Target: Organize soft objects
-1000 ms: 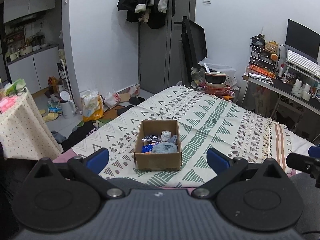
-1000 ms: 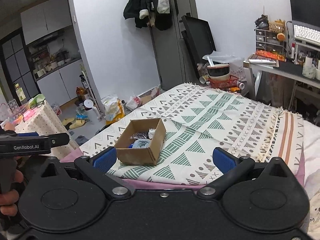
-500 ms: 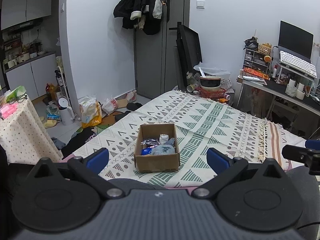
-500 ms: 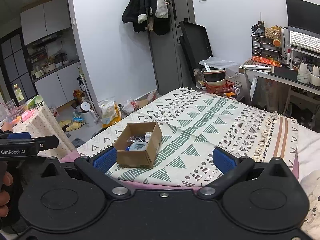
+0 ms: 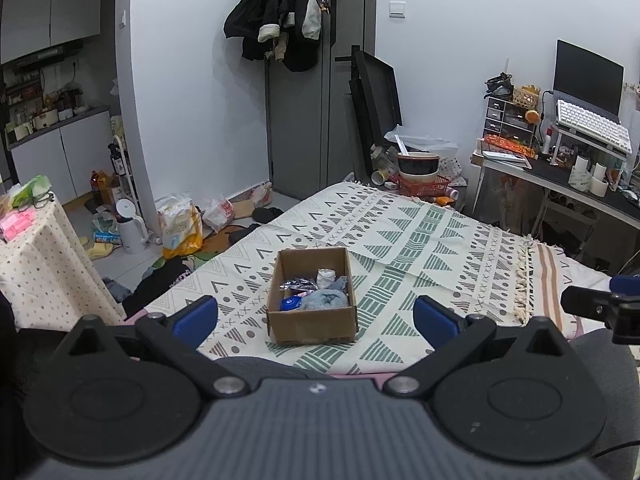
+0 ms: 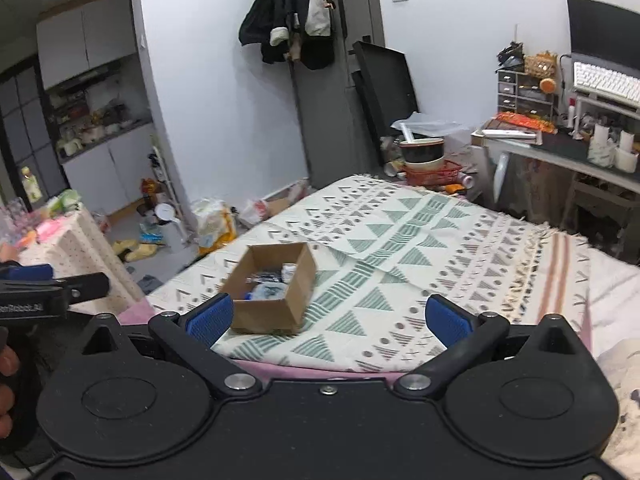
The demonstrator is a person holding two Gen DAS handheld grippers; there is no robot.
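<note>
Hovering short of cardboard box [image 5: 312,296]; left gripper [image 5: 316,314] & right gripper [image 6: 328,318] jaws spread, empty; risked nudging light box off bed edge.

Cardboard box [image 5: 312,296]: on the blanket [image 5: 420,248] covering the bed, near its front edge. In the box: grey cloth [image 5: 326,300] at front, wrapped items behind it. Right of the box: desk surface [image 5: 560,172] carrying keyboard [image 5: 592,126]. Left: draped side table [image 5: 44,264]. Behind: hanging coats [image 5: 280,12].
</note>
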